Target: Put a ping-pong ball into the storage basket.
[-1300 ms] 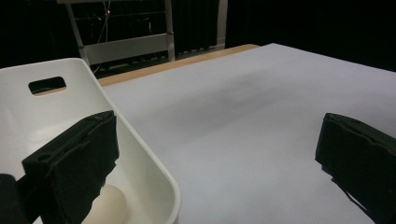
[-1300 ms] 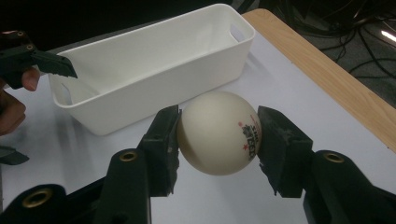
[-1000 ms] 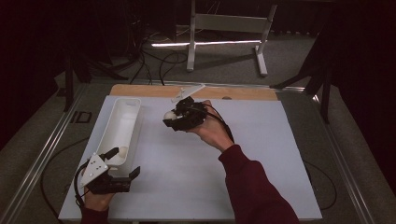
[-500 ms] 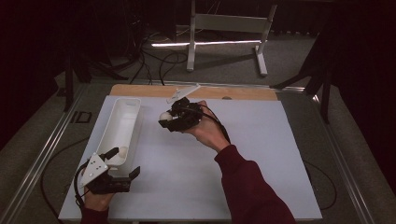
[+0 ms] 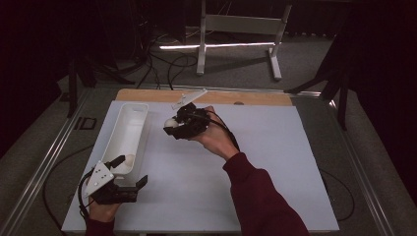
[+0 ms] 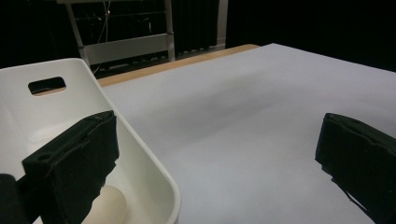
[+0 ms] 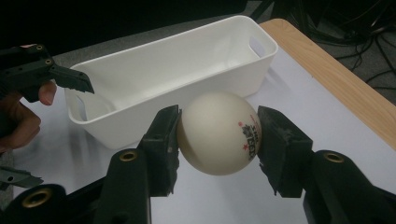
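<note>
1 white ball [image 7: 218,133] sits clamped in right gripper [image 7: 218,140].

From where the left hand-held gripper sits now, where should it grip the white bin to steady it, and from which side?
Grip the near end wall of the bin, coming from the person's side along its length. That thin upright rim suits two jaws: one inside, one outside. The left hand-held gripper already stands open astride that corner, one jaw inside above a ball. The long walls probably flex more.
</note>
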